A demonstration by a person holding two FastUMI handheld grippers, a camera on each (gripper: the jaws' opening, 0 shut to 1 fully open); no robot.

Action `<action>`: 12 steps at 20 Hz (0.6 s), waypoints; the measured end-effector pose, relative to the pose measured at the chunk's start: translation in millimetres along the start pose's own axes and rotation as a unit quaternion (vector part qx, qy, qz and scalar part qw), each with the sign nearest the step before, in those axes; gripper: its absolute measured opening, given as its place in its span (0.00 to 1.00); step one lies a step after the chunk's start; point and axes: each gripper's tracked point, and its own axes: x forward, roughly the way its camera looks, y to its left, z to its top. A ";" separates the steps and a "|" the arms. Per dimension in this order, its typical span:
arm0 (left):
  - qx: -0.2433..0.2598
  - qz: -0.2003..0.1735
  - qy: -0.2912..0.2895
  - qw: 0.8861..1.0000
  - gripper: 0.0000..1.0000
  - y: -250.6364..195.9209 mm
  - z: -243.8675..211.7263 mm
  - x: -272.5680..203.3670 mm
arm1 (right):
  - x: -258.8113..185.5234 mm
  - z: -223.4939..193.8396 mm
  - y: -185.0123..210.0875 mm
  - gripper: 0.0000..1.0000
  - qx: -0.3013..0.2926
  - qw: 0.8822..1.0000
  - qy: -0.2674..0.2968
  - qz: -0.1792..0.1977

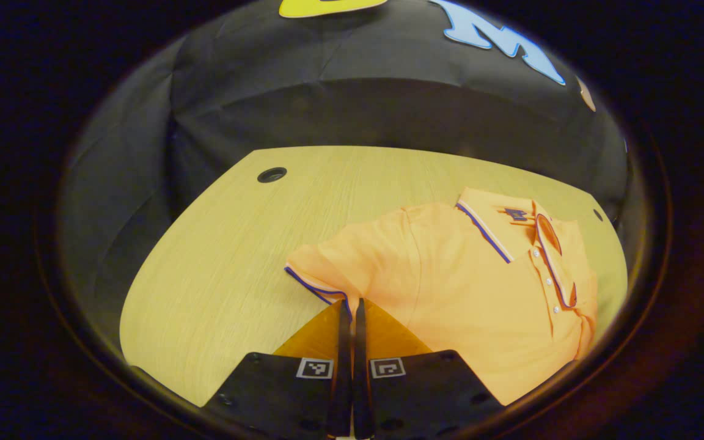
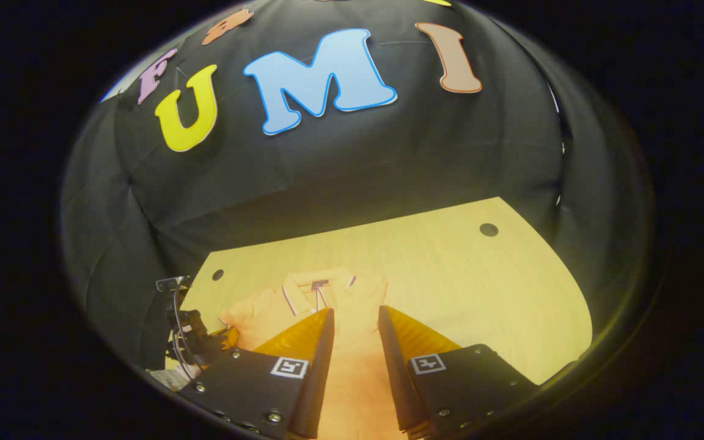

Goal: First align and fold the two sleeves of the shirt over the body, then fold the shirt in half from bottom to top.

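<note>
Orange polo shirt (image 1: 468, 293) lies face up on a pale wooden table (image 1: 217, 256), its striped collar (image 1: 498, 229) toward the black cloth wall at the back. In the left gripper view, the shirt's left sleeve (image 1: 327, 266), edged with a dark stripe at the cuff, spreads out to the side of the body and is not yet folded over. The left gripper (image 1: 350, 308) has its two fingers drawn together right at the cuff edge; whether any cloth is pinched between them cannot be told from here.

In the right gripper view, the right gripper (image 2: 355, 318) hangs over the shirt's body below the collar, its fingers apart with orange cloth visible in the gap and nothing held. The other gripper shows at the lower left of this view, beside the sleeve.

Judging by the layout, the work stands at the first step: folding the sleeves over the body. The next move likely calls for a sure hold on the cuff, then lifting it and carrying it across toward the button placket (image 1: 550, 287), laying it flat. The bottom-to-top fold remains to be done.
</note>
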 end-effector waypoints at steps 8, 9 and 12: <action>0.030 0.005 -0.006 1.000 0.07 -16.3 14.0 -9.1 | -14.4 -7.2 -22.8 0.46 0.012 1.000 0.000 -0.013; 0.034 0.001 -0.011 0.999 0.06 -23.5 18.2 -12.5 | -15.2 -9.0 -24.9 0.46 0.016 1.000 -0.001 -0.013; 0.054 -0.019 -0.030 0.998 0.06 -50.7 34.4 -21.8 | -19.7 -13.1 -30.7 0.46 0.023 1.000 -0.001 -0.015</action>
